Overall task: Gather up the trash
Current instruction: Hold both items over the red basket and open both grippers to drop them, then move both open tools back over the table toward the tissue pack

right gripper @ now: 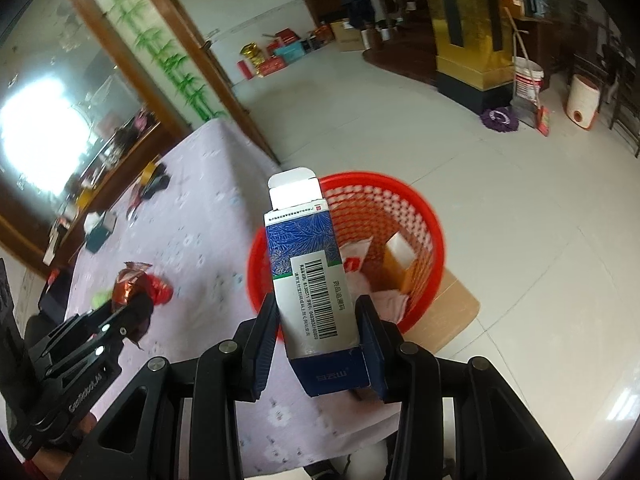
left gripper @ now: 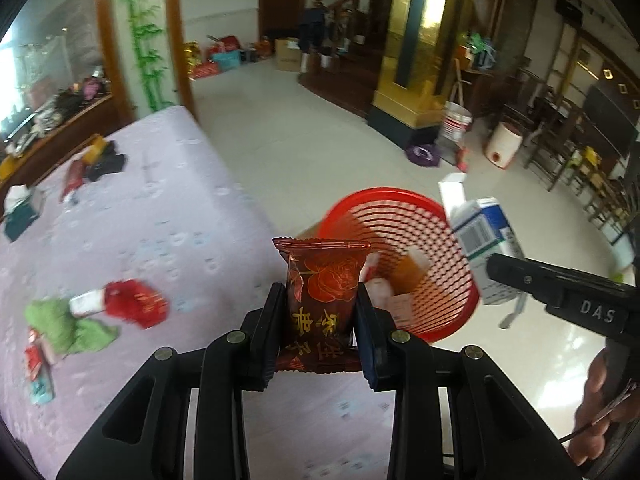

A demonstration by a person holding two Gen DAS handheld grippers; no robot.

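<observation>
My left gripper point(left gripper: 320, 316) has its jaws clamped on a dark red foil snack packet printed with a rose and gold characters point(left gripper: 322, 300), pinched at both sides and standing upright between the pads. My right gripper point(right gripper: 318, 334) has its jaws clamped on a blue-and-white cardboard medicine box with a barcode label point(right gripper: 312, 284), its top flap hanging open. The box leans a little to the left in my grip.

Both pieces of trash are up in the air, near the round red plastic mesh wastebasket point(right gripper: 424, 216), which stands on a flat piece of brown cardboard point(right gripper: 452, 312) on the pale tiled floor point(right gripper: 500, 200). Inside the basket lie an orange-and-white carton point(right gripper: 400, 264) and some crumpled white wrappers point(right gripper: 358, 258).

Beside the basket is the lilac flower-patterned bed cover point(left gripper: 140, 216), with more litter on it: a crumpled red wrapper point(left gripper: 136, 302), a green cloth point(left gripper: 64, 324) touching it, and small packets near the left edge.
</observation>
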